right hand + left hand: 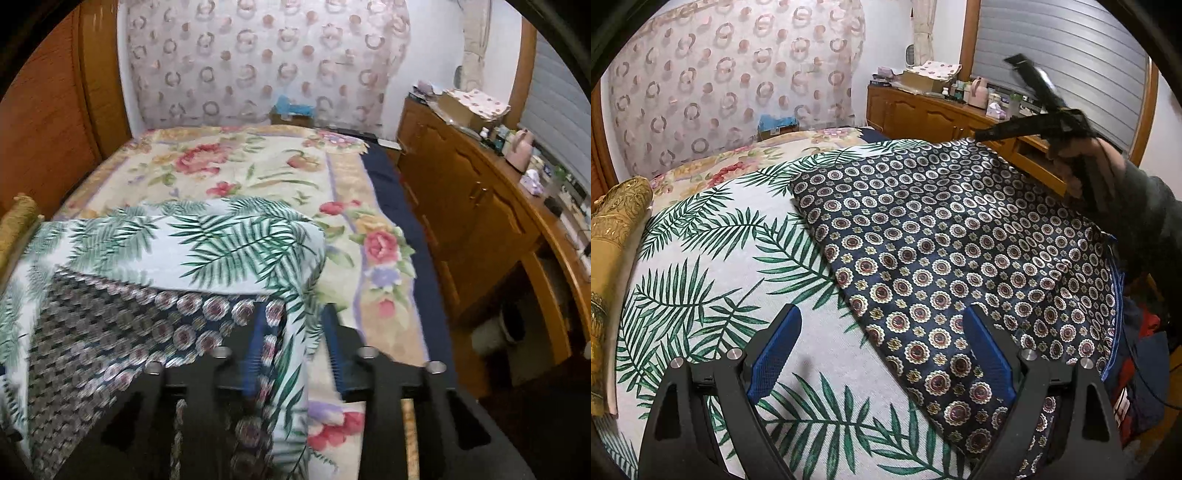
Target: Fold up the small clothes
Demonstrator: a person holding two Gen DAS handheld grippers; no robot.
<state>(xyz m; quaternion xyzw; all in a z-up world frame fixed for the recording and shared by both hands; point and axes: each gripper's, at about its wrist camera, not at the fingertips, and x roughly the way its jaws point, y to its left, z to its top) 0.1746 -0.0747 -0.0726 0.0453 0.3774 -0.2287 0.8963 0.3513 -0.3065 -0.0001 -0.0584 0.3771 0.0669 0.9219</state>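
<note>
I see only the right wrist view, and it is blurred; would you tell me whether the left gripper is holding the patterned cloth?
Observer: No. The left gripper stands wide open above the navy medallion cloth and grips nothing.
Operator: How does the cloth's left edge lie?
Observer: It runs straight and flat across the palm-leaf sheet.
Operator: Is my right gripper clear of the cloth?
Observer: In the left wrist view, the right gripper hangs in the air above the cloth's far right side, with nothing seen in it.
</note>
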